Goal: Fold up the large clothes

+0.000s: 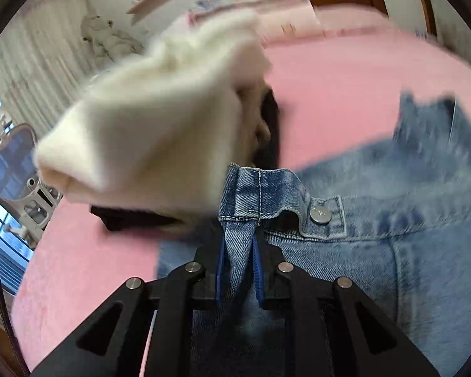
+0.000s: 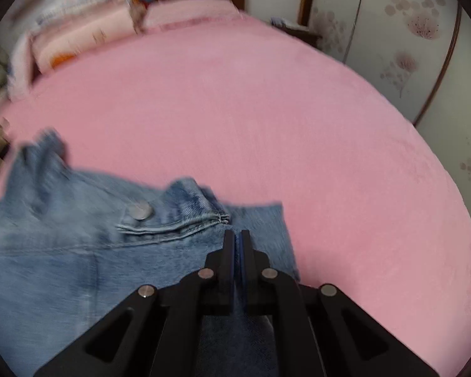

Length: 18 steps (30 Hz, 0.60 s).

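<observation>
With both tongs clamped on the denim jacket (image 1: 376, 220), the step in hand looks like the pick-up before the first fold. Left gripper (image 1: 239, 245): jaws nearly together, a doubled tab of denim hem pinched between the blue pads. Right gripper (image 2: 236, 238): jaws fully together, tips down on the denim just below the bunched band; cloth seems nipped there, but I can't confirm, too thin to see. No earlier frame, so only the present state is noted.

Jacket lies on the pink bed cover (image 2: 267, 110), spreading right of the left tongs and left of the right tongs, with a metal snap button (image 1: 320, 214) just right of the left tips.

Next move, my guess: lift both edges together, pull taut, lay flat. This needs even tension so heavy denim doesn't sag or slip from the thin right-side nip.

In the way: a cream garment (image 1: 160, 116) just beyond and left of the left tips, with dark cloth (image 1: 132, 220) under it, touching or nearly touching the denim. It could get dragged along. Pillows (image 2: 84, 37) sit far ahead of the right tongs, well apart. An office chair (image 1: 12, 163) sits far left, off the bed.
</observation>
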Each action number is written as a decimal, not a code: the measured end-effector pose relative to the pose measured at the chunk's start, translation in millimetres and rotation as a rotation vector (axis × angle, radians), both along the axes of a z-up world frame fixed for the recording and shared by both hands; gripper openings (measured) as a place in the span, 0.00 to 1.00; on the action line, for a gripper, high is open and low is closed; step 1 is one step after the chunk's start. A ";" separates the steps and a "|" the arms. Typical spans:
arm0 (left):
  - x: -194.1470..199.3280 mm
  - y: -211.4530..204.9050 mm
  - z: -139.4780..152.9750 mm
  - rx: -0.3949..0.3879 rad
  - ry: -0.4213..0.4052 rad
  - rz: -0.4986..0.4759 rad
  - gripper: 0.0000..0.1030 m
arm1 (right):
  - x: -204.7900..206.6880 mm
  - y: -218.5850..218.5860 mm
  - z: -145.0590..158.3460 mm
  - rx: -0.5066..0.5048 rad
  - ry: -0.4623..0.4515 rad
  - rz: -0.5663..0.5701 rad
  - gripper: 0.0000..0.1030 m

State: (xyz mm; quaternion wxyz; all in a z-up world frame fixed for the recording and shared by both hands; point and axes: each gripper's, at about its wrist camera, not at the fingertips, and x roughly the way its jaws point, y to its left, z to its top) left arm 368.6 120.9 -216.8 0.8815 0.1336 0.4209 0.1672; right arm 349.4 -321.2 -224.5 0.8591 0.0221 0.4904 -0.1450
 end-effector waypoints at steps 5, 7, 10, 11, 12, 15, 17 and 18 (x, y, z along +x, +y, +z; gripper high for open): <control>-0.6 -1.8 -8.3 0.018 0.007 0.013 0.19 | 3.6 12.2 8.2 -0.083 0.032 0.008 0.06; -2.0 2.7 -0.8 0.005 0.012 0.026 0.44 | -1.7 12.1 19.1 -0.088 0.041 0.014 0.07; -12.1 11.1 12.6 -0.048 0.016 0.028 0.75 | -11.1 19.9 39.5 -0.086 -0.002 0.022 0.07; -17.2 12.4 17.0 -0.067 0.014 0.020 0.75 | -17.4 22.8 50.3 -0.067 -0.031 0.032 0.07; -23.9 13.2 23.0 -0.091 0.017 0.004 0.75 | -23.3 27.7 60.6 -0.041 -0.057 0.046 0.07; -51.4 10.9 47.1 -0.176 0.048 -0.062 0.75 | -45.9 41.4 89.8 0.052 -0.116 0.091 0.07; -70.6 8.6 65.1 -0.239 0.052 -0.085 0.78 | -59.5 49.8 105.6 0.099 -0.147 0.113 0.07; -79.9 7.4 74.2 -0.270 0.049 -0.091 0.85 | -69.0 57.4 113.6 0.124 -0.171 0.125 0.07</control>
